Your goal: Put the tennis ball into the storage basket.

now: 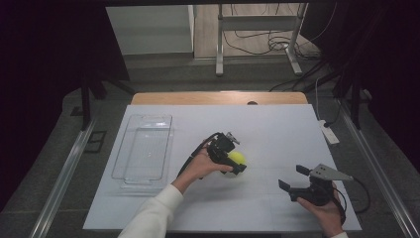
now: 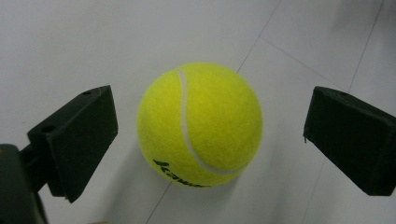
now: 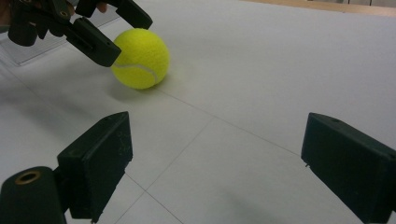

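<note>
A white table (image 1: 277, 134) takes up most of the high view, its wooden far edge showing beyond the white sheet, with a dim room behind it: grey floor, a metal frame and loose cables. On the table's left side lies a clear plastic tray (image 1: 143, 148), empty as far as can be seen. Near the middle rests a yellow tennis ball (image 2: 200, 125), sitting on the surface. The left gripper (image 1: 236, 163) reaches around the ball; in the left gripper view its jaws stand wide apart, one on each side of the ball, neither touching it. The right gripper (image 1: 292, 177) is held well apart from the ball, near the table's right front, with its jaws spread and only bare surface between them. A small white object (image 1: 329, 133) lies by the right edge, too small to identify. The black lettering on the ball is partly cut off by its curve.
</note>
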A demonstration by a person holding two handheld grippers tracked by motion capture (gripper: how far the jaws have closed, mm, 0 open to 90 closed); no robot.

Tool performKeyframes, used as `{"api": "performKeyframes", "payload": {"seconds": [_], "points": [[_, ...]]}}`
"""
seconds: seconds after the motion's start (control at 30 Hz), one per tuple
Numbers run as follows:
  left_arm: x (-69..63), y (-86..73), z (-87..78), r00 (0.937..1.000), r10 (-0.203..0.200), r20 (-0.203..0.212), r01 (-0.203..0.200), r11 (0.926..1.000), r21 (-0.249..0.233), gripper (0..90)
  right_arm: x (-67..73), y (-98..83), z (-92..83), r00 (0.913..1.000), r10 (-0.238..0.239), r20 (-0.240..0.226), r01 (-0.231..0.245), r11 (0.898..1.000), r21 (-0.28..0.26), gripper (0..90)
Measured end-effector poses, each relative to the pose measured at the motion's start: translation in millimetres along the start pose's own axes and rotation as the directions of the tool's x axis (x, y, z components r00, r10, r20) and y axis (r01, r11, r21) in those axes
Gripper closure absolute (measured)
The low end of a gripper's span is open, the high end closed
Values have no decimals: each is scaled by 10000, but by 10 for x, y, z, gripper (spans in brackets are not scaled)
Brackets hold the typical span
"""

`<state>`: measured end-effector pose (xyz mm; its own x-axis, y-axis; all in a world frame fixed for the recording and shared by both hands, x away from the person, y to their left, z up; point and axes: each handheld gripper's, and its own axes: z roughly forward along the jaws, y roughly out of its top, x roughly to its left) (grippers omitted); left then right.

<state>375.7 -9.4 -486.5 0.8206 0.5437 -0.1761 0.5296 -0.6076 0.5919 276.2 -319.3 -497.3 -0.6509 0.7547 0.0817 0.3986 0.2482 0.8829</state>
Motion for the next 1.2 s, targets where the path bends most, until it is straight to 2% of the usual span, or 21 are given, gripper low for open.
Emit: {"api": "performKeyframes", "payload": {"seconds": [0.4, 0.5, 0.57, 0.6, 0.63, 0.73, 0.9, 1.2], "points": [[9, -28, 100, 9997, -106, 204, 99, 9994, 331, 55, -2, -2, 0, 10000, 15, -2, -15, 10000, -3, 91], [15, -45, 115, 9997, -182, 160, 175, 9989, 429, 91, -1, -2, 0, 10000, 16, -4, -16, 10000, 1, 91], [19, -56, 113, 9999, -142, 96, 137, 9988, 460, 135, 0, -2, 1, 10000, 0, -5, 0, 10000, 8, 91], [20, -60, 111, 9999, -127, 49, 125, 9990, 437, 187, -2, -2, 0, 10000, 8, -3, -8, 10000, 2, 91], [23, -64, 105, 9999, -118, -30, 119, 9991, 416, 187, -2, -2, 0, 10000, 8, -3, -8, 10000, 2, 91], [49, -71, 87, 9995, -316, -47, 317, 9988, 373, 252, -4, -3, 2, 10000, 27, 1, -27, 10000, 8, 91], [18, -69, 87, 9998, -36, -211, 43, 9993, 364, 260, -2, -2, 0, 10000, 21, 10, -21, 10000, 0, 92], [-12, -68, 53, 9993, 179, -341, -169, 9994, 303, 263, -2, -1, -4, 10000, 17, 8, -17, 10000, -26, 92]]}}
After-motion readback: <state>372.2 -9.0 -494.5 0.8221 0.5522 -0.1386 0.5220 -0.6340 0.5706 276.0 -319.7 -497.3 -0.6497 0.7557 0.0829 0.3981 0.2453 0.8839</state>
